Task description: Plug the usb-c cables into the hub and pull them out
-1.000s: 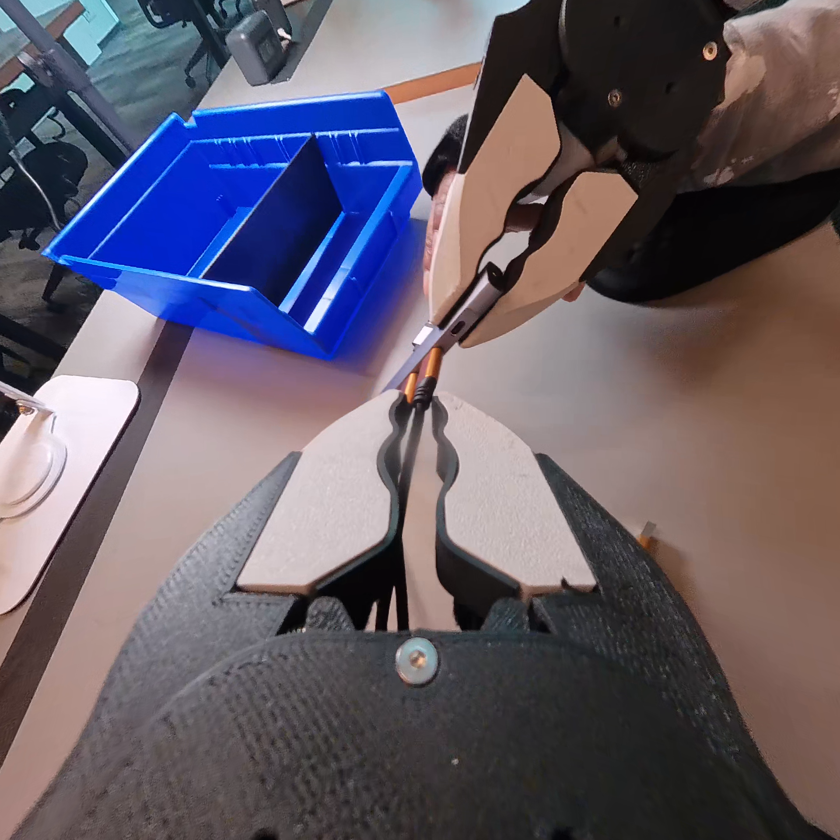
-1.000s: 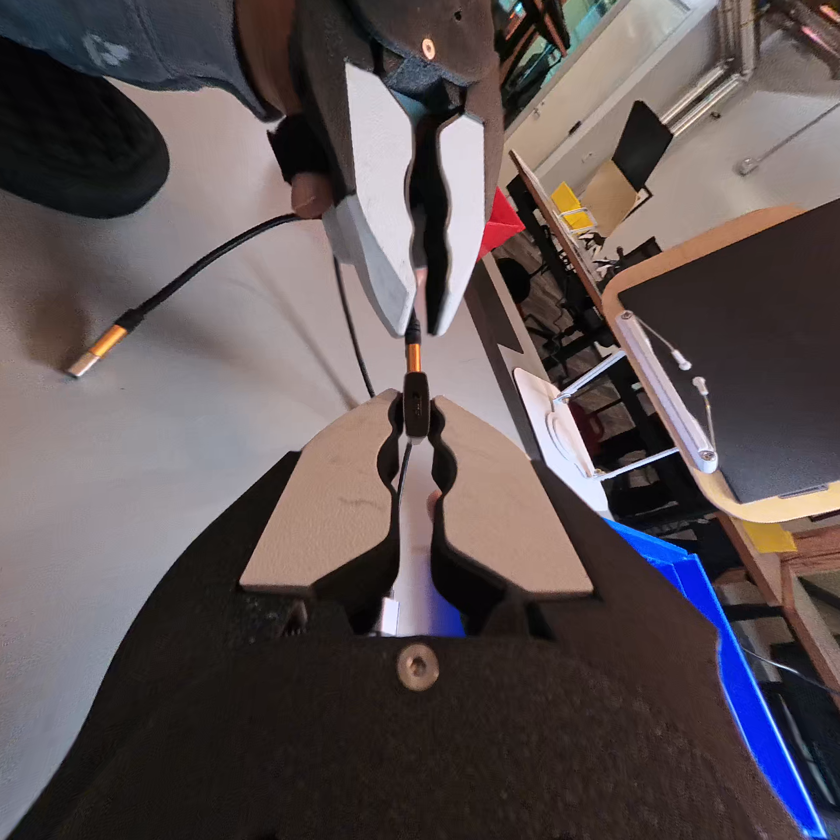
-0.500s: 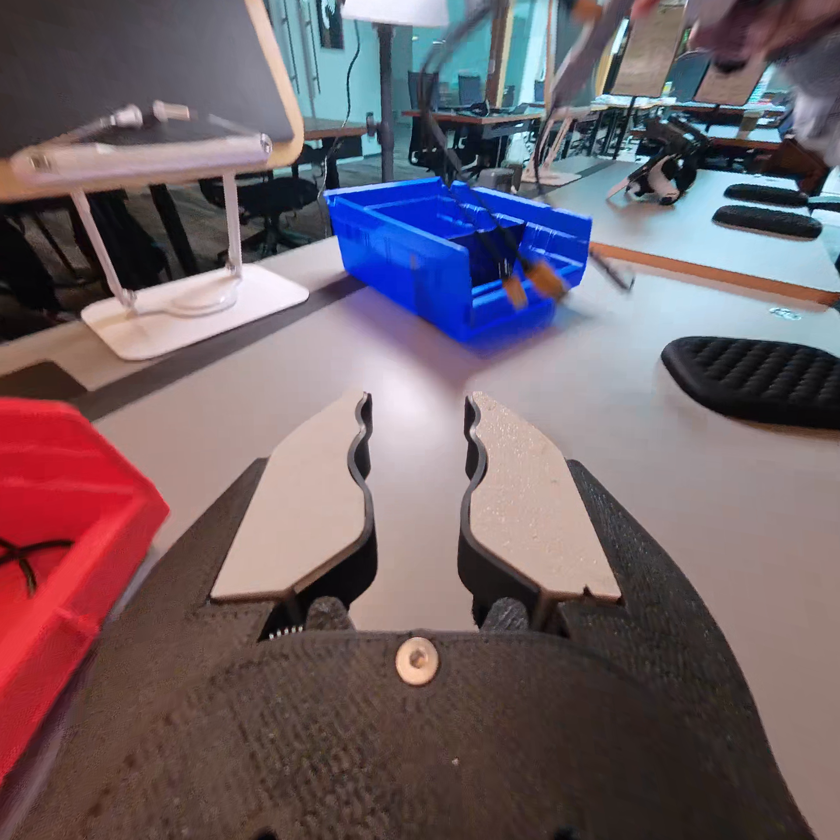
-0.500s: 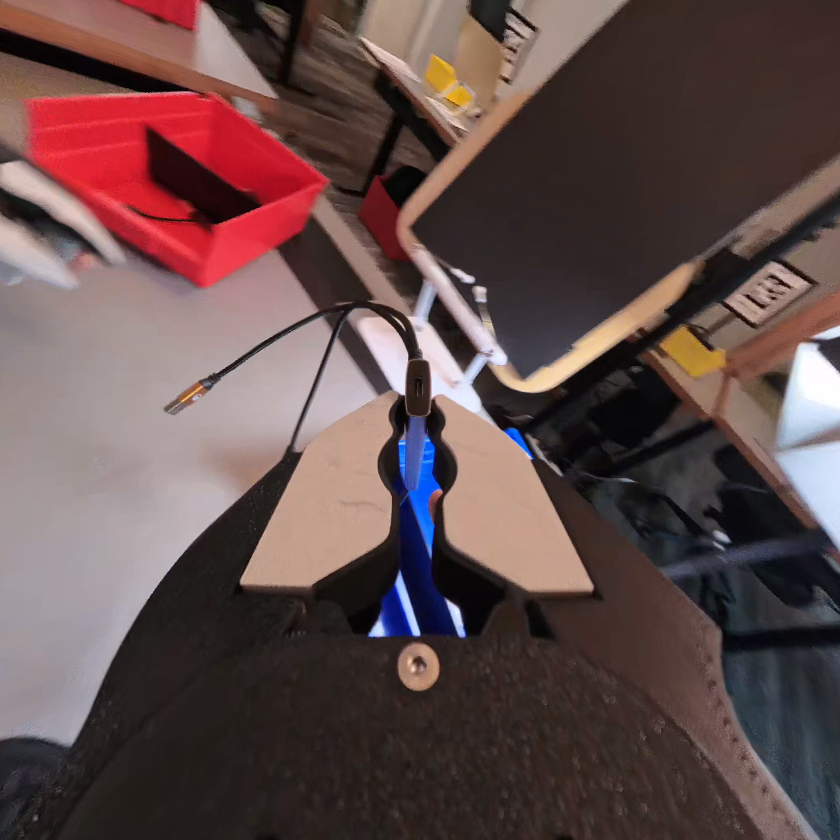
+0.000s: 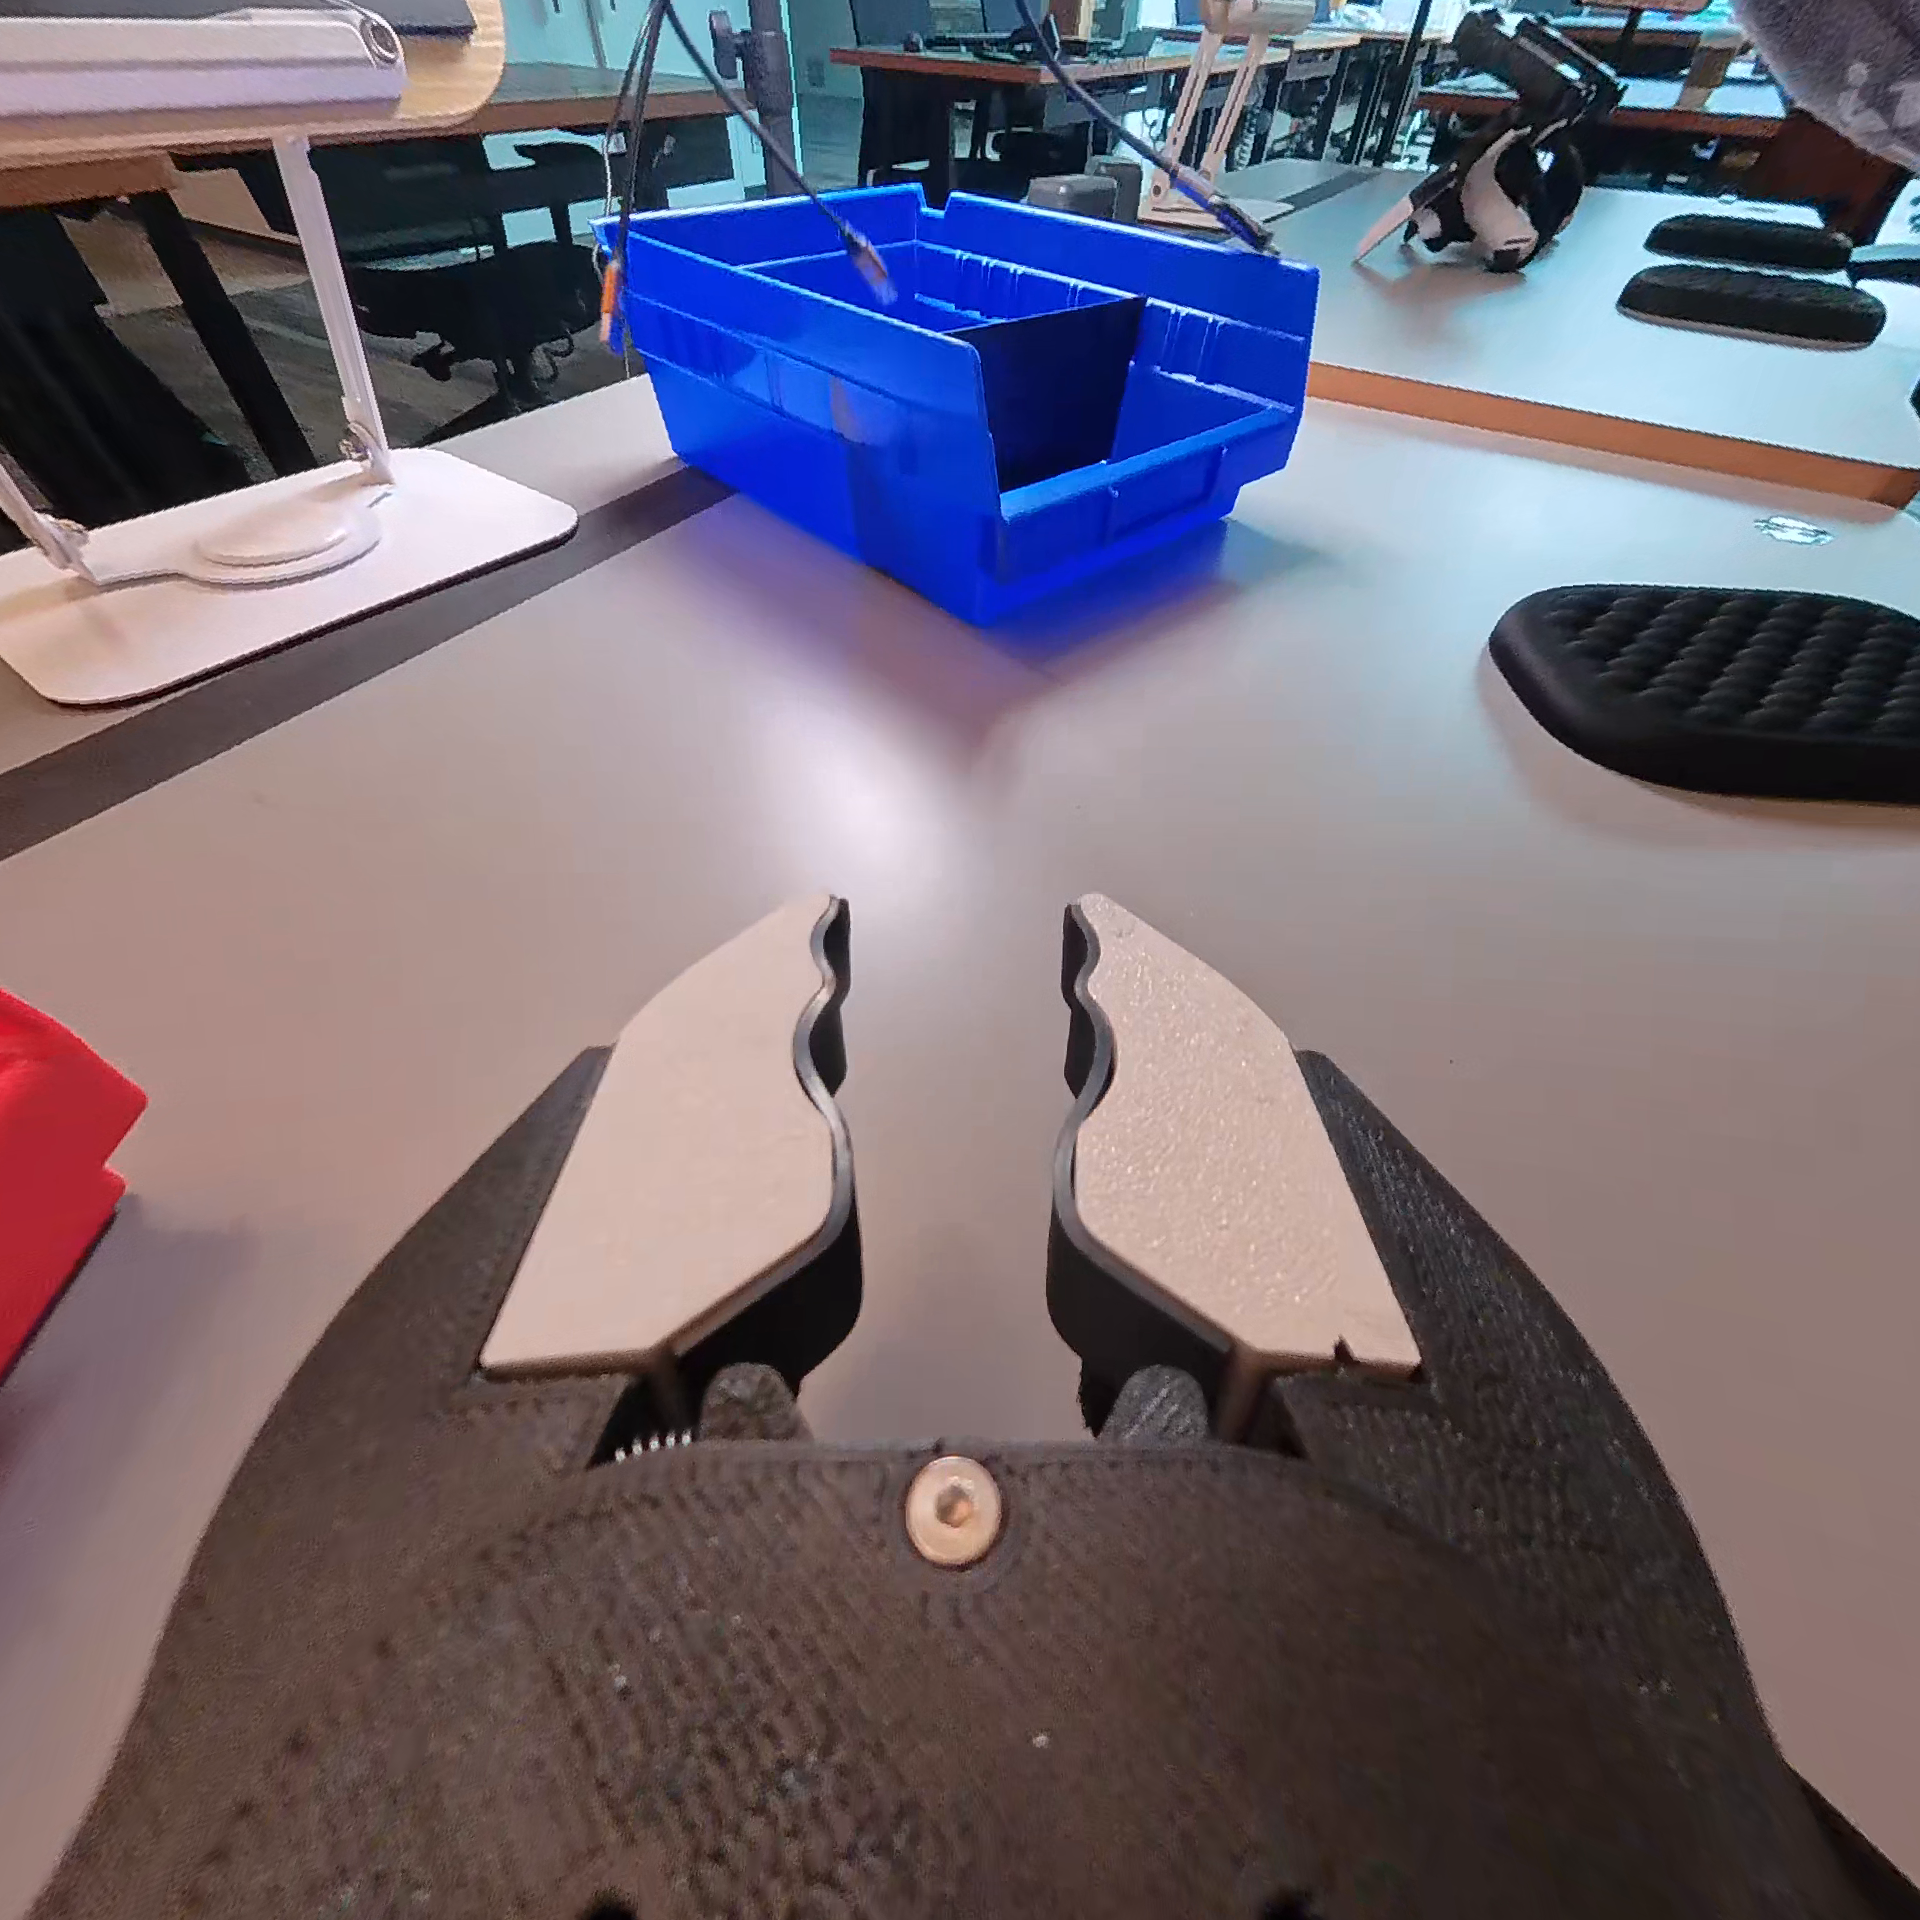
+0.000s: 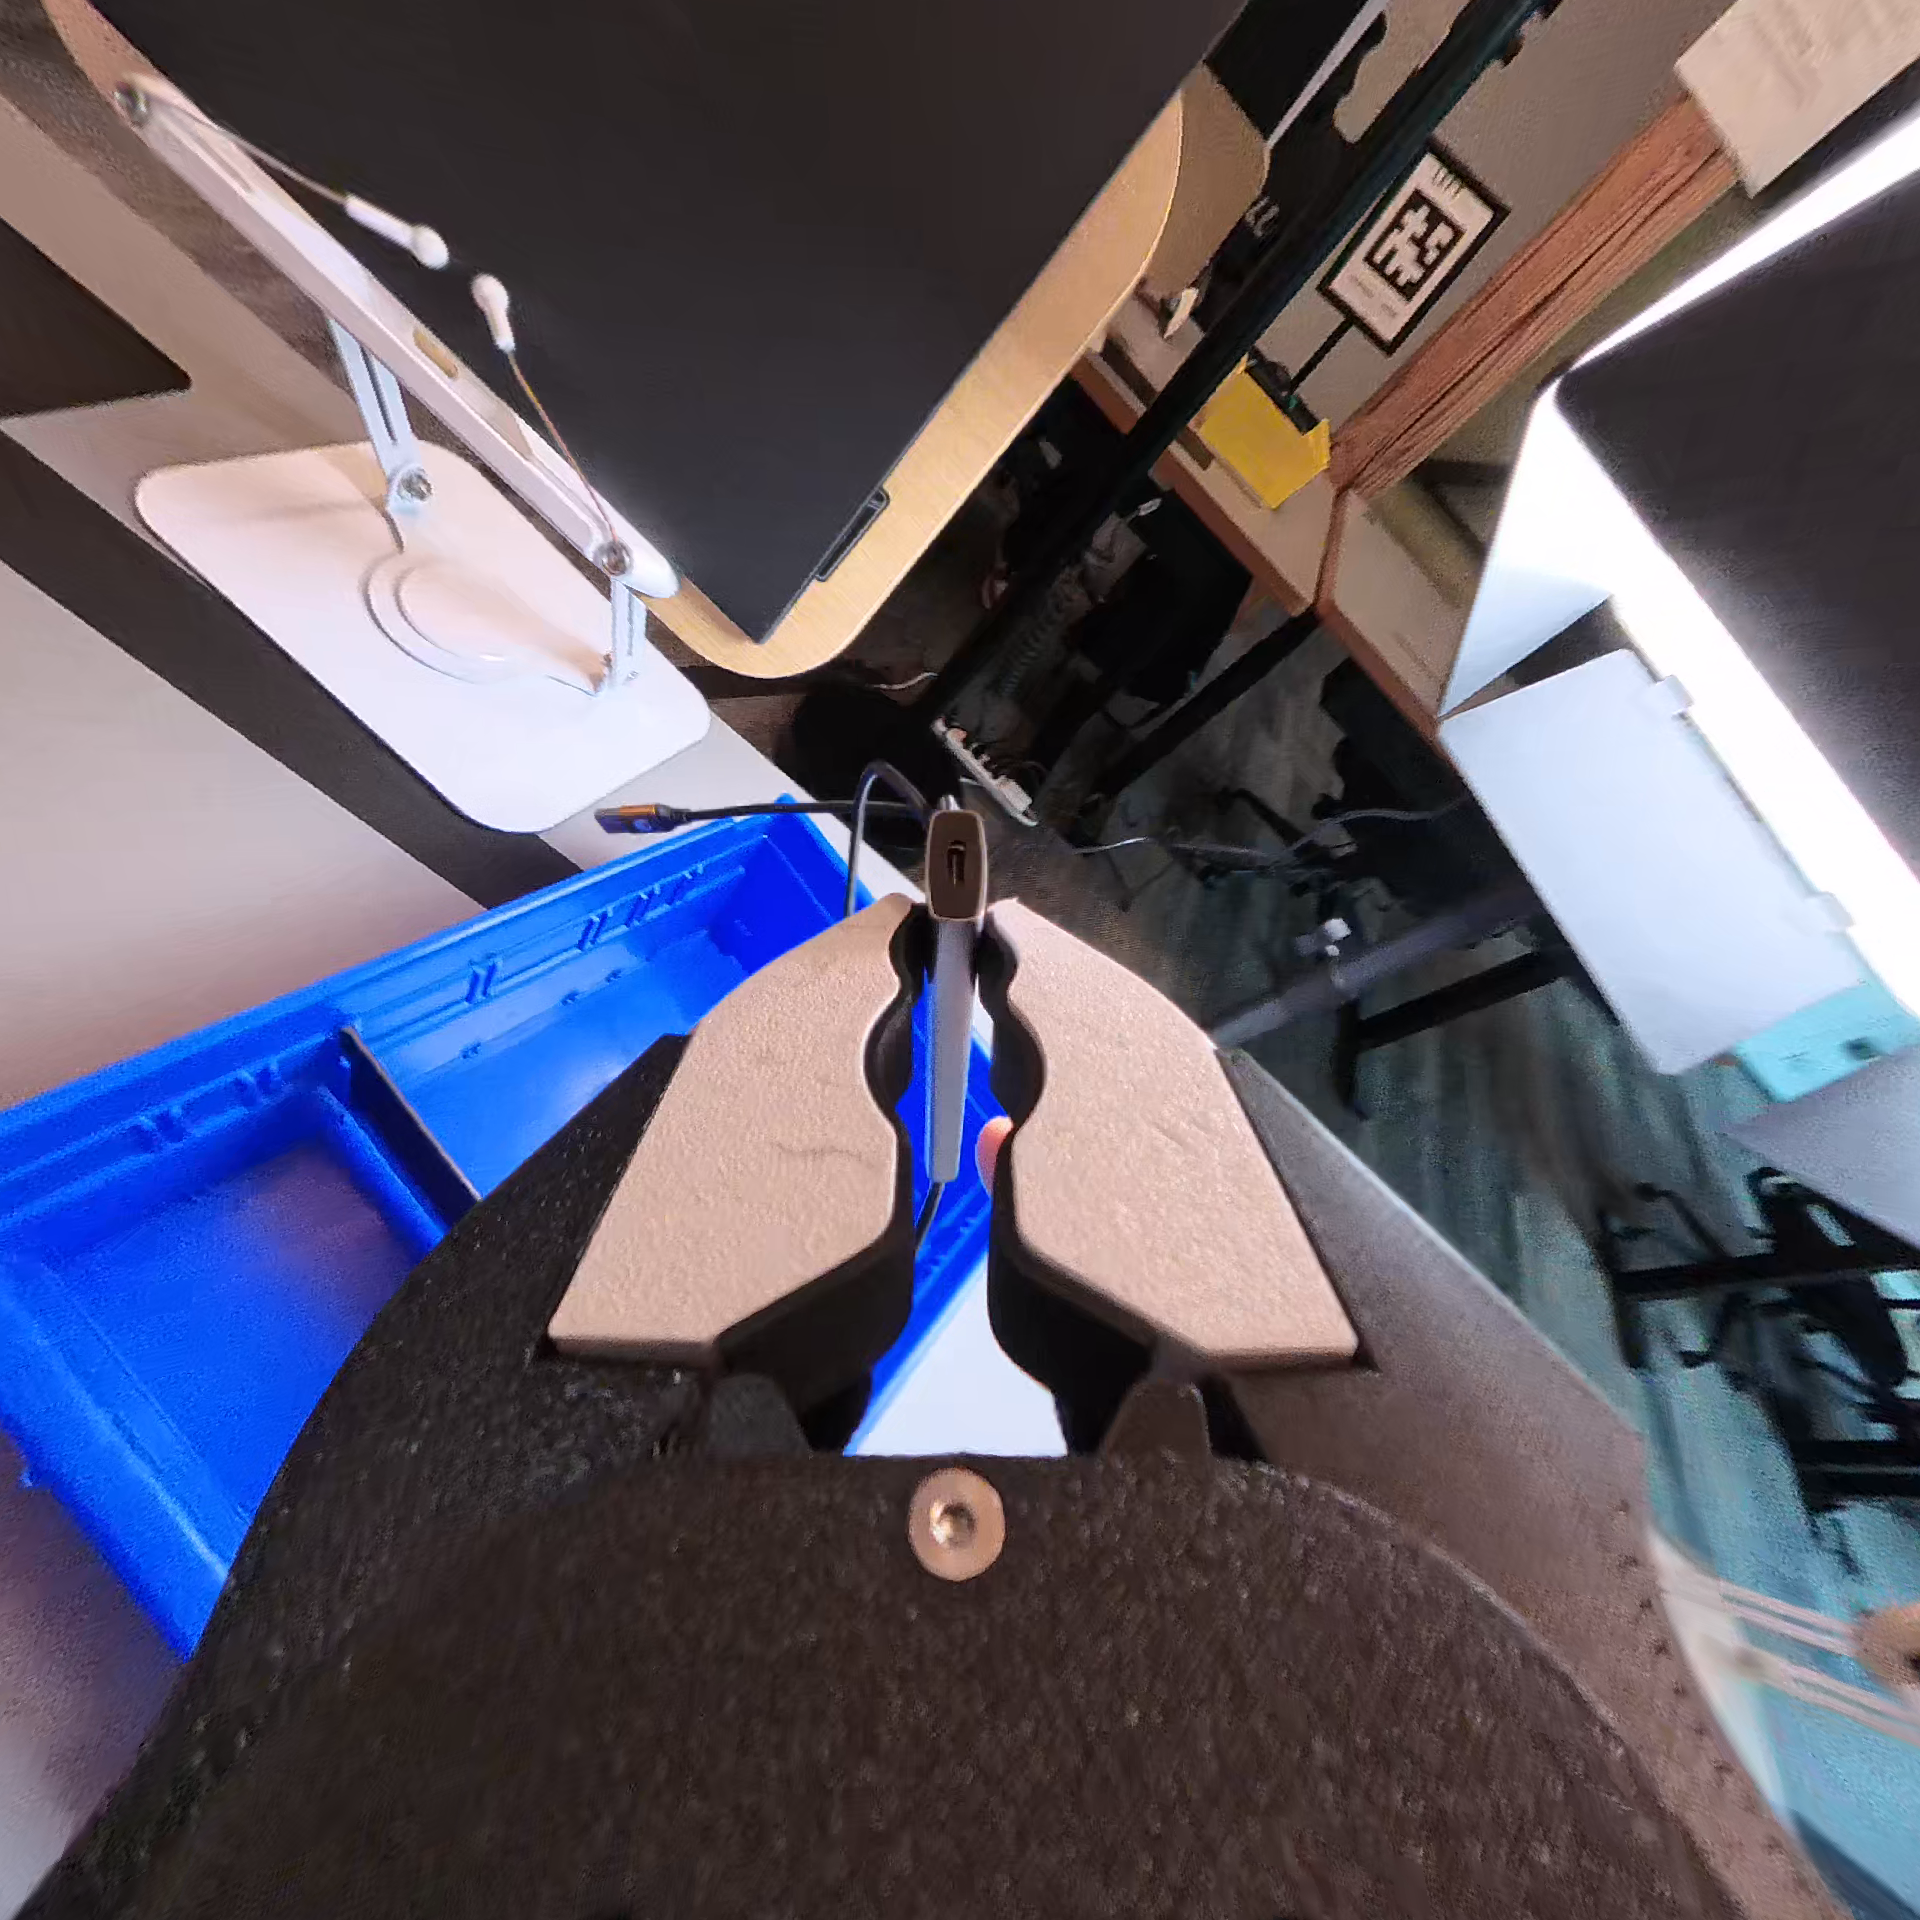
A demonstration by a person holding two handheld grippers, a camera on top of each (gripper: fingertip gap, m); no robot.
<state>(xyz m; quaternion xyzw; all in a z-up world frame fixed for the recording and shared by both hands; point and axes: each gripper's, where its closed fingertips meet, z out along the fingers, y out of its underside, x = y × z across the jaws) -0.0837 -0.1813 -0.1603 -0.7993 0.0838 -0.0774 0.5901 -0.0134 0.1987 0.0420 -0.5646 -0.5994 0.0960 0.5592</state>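
Observation:
My right gripper (image 6: pixel 948 906) is shut on the slim grey usb-c hub (image 6: pixel 954 977) and holds it up over the blue bin (image 6: pixel 260 1174). A black cable with an orange-banded plug (image 6: pixel 639 818) sticks out left from behind the hub. My left gripper (image 5: pixel 945 914) is open and empty, low over the grey table (image 5: pixel 727 748). In the left wrist view, black cables with orange plugs (image 5: pixel 871 265) dangle over the blue bin (image 5: pixel 966 395).
A white stand base (image 5: pixel 260 561) sits left of the blue bin. A red bin (image 5: pixel 52 1174) is at the left edge. Black padded rests (image 5: pixel 1725 686) lie to the right. A dark board on the stand (image 6: pixel 675 260) hangs over the table's far side.
My left gripper let go of the cable plug, opened and pulled back. My right gripper swung the hub with its hanging cables up and over the blue bin.

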